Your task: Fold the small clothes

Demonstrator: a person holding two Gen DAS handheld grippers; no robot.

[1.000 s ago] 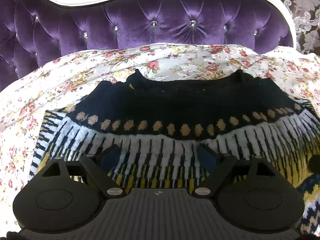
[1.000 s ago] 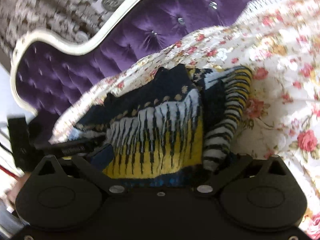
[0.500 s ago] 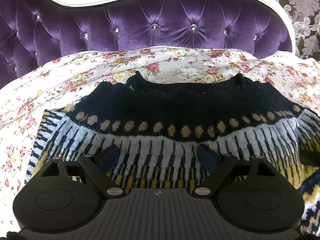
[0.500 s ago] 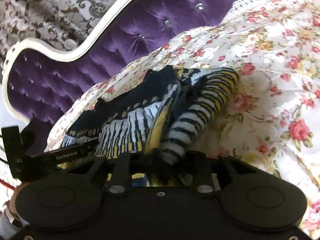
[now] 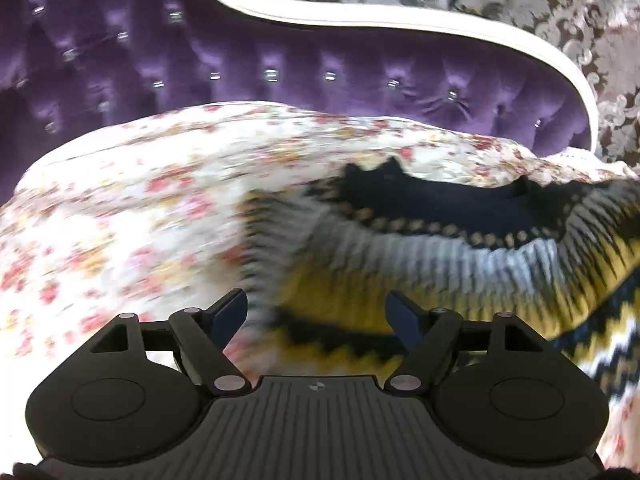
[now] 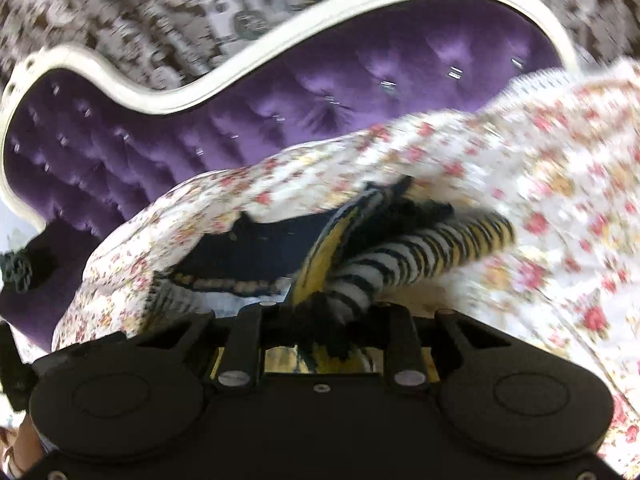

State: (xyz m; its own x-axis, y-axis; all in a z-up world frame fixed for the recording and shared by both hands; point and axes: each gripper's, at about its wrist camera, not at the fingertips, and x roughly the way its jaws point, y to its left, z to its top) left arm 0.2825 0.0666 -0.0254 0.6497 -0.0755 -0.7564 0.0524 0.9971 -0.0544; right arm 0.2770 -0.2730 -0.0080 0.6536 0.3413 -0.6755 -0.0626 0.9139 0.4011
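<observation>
A floral sheet (image 5: 120, 216) and purple headboard (image 5: 280, 68) are seen ahead. The sweater (image 6: 360, 276) is clamped in the right gripper (image 6: 320, 320); the left gripper (image 5: 318, 316) is held apart above it.

Ahead of the black claw (image 5: 318, 316) lies a navy, white, yellow-striped sweater (image 5: 460, 256) on a white, rose-flowered sheet (image 5: 132, 208), with a purple tufted, white-rimmed headboard (image 5: 280, 68) beyond.

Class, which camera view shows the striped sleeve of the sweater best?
The right wrist view: the striped sleeve runs from the shut right claw out across the floral bedspread, though blurred. The left wrist view shows the sweater body beyond the open left claw, but no separate sleeve can be made out.
</observation>
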